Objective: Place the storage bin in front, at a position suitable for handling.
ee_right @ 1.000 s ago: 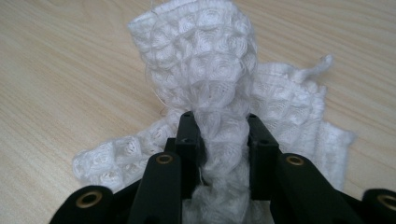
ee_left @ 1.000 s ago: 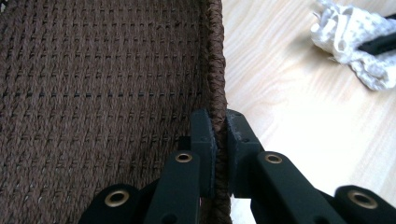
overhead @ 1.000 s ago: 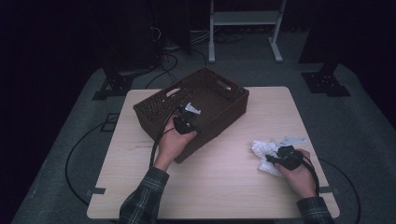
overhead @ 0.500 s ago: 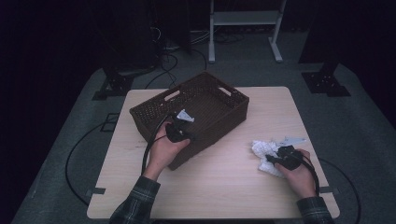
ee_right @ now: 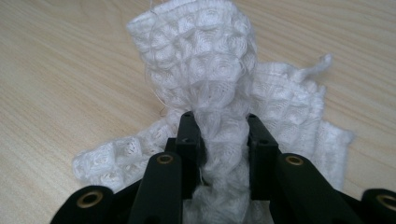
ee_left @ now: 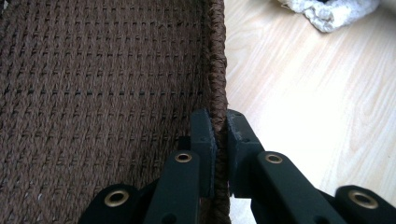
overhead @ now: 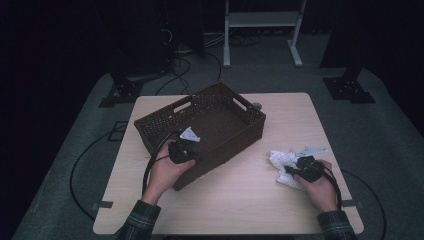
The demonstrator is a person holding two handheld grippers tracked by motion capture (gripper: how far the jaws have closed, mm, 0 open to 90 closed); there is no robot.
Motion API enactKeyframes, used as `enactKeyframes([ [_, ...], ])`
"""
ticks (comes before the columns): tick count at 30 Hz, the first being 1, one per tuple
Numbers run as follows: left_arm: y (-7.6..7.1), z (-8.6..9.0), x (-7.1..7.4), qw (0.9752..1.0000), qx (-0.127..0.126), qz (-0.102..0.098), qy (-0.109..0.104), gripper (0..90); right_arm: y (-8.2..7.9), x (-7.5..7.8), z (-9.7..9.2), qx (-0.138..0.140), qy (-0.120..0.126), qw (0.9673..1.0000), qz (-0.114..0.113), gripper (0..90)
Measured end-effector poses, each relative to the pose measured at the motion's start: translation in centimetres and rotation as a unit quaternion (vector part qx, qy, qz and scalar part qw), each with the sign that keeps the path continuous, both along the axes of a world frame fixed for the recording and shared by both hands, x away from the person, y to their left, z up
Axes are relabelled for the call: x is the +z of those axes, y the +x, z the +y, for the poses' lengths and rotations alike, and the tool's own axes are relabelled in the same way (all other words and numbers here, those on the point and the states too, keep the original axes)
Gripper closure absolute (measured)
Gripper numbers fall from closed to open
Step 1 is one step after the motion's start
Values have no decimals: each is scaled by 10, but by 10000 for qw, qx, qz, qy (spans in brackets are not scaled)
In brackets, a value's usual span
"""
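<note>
High view: L gripper [overhead: 186, 150] clamped on near wall of brown wicker basket [overhead: 200, 127], R gripper [overhead: 295, 171] pinching bunched white cloth [overhead: 281, 161] on table [overhead: 235, 200].

I see a pale wooden table [overhead: 235, 200] on grey carpet [overhead: 395, 150], with a white metal frame [overhead: 260, 20] behind.

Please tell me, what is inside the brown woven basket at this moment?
The basket looks empty: in the high view and the left gripper view, bare woven floor and walls. The left tool clamps its near wall, and the hand covers the corner below.
</note>
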State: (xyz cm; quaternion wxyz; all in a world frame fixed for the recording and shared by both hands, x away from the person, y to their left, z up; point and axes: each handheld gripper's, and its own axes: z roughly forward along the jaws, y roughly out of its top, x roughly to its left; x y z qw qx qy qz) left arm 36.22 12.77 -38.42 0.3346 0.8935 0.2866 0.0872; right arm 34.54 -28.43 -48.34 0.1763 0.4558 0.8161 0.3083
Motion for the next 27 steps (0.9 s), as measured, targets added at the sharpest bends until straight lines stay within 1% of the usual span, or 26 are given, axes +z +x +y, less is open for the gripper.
enactKeyframes([
  [3,-6,0,-1,10000,-59,-47,15,832,0,0,0,-5,-25,10000,-4,714],
  [5,-10,-1,-1,9999,-148,-40,-19,832,-1,0,1,-10,-28,10000,-8,714],
  [7,-12,-3,-1,9997,-233,-53,-9,832,0,0,0,-7,-25,10000,-8,714],
  [9,-13,-5,-1,9995,-304,-62,45,831,0,0,0,-1,-35,10000,-11,714],
  [11,-13,-8,-1,9994,-348,-46,7,829,0,0,1,-4,-31,10000,-11,714],
  [15,-14,-15,-1,9987,-495,-73,37,824,0,0,0,7,-49,10000,-18,714],
  [17,-14,-17,-1,9985,-538,-65,3,822,0,0,0,3,-47,10000,-13,714],
  [18,-14,-19,-2,9983,-586,-68,-1,821,0,0,0,2,-49,10000,-14,714],
  [20,-14,-22,-2,9979,-650,-41,-74,819,0,0,0,2,-53,10000,-16,714],
  [24,-16,-30,-2,9963,-849,-99,-25,819,0,0,1,4,-60,10000,-28,714],
  [27,-14,-28,-2,9957,-920,-122,-37,823,0,0,1,3,-67,10000,-28,714],
])
